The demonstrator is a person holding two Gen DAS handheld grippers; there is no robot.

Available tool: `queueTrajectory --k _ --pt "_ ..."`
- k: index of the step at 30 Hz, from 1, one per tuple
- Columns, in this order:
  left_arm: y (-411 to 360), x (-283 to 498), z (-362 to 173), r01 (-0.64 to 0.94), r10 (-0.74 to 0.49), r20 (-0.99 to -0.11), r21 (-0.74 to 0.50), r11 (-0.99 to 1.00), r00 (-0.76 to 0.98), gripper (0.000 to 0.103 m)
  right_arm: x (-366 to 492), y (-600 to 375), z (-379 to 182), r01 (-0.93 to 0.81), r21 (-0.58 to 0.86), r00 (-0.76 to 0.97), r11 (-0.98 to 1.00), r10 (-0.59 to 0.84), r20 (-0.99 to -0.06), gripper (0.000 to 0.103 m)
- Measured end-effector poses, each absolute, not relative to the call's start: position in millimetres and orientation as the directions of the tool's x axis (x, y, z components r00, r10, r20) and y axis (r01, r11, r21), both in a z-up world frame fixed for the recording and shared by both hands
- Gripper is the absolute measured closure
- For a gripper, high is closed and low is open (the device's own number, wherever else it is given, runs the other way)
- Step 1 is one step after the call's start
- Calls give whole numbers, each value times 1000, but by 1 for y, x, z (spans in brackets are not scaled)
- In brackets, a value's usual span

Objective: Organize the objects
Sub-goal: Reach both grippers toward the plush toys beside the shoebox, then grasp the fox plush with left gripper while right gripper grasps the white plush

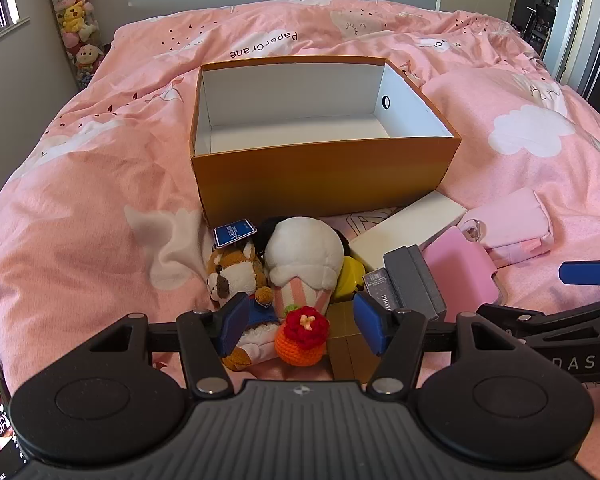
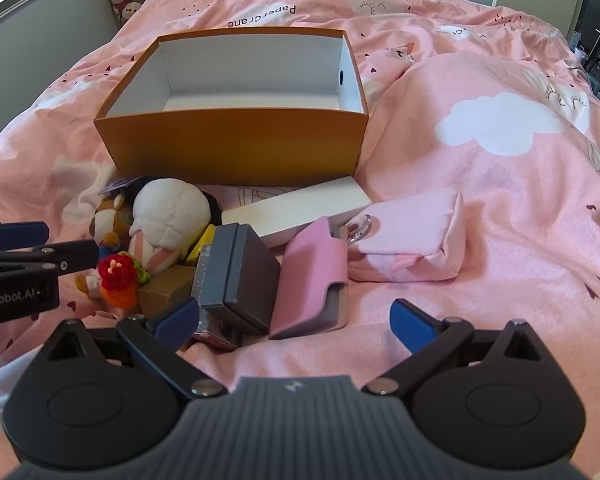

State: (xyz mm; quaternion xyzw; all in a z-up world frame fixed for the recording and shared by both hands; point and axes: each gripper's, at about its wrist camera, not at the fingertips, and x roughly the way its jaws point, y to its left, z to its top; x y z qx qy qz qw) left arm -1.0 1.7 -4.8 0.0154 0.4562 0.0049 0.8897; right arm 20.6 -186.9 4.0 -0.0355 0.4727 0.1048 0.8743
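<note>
Where the pink duvet (image 1: pixel 80 208) spreads leftmost, nothing of the lot lies on it; the entries begin beside the left gripper (image 1: pixel 300 324), whose blue fingers (image 1: pixel 234 328) stand apart, gripping nothing.

- Plush horse (image 1: pixel 236 276), brown and white, blue tag: just beyond the left finger, partly behind it.
- Crocheted orange with red flower (image 1: pixel 302 338): between the left gripper's fingers, untouched by either pad.
- Ice-cream plush (image 1: pixel 304 258), white top, striped cone: ahead of the same gap, leaning on the horse.
- Orange cardboard box (image 1: pixel 324 180), white inside, open: well beyond the fingertips, upright, nothing in it.
- Small brown box (image 2: pixel 168 288): beside the crocheted piece.
- Grey box (image 2: pixel 240 276): just ahead of the right gripper's left finger (image 2: pixel 176 320).
- Pink case (image 2: pixel 312 276): ahead of the right gripper (image 2: pixel 296 320), whose fingers stand at their widest, bare bedding between them.
- White flat box (image 2: pixel 300 208): beyond the grey box.
- Pink pouch (image 2: pixel 412 232), metal ring: farther right, beyond the right finger.
</note>
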Motion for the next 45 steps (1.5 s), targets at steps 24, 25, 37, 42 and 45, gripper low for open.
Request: queueTrajectory --k 24,25,37,42,45 --pt "20 3 1 -1 -12 -810 -16 1000 586 47 30 -187 6 -235 64 526 970 182 -830 6" --pt "22 6 1 -1 -13 -814 -17 1000 580 48 33 -185 8 -246 61 528 967 186 -829 12" --pt "78 53 -28 -142 -34 -878 -115 983 478 59 98 -125 10 -409 146 468 901 345 -814 50" --pt "85 74 -59 -167 -14 -911 -91 982 413 48 121 -98 -5 -443 181 411 878 378 -830 50" --pt "83 79 -70 -159 -23 -916 -95 983 401 41 127 -90 -14 -450 182 391 874 376 -840 50"
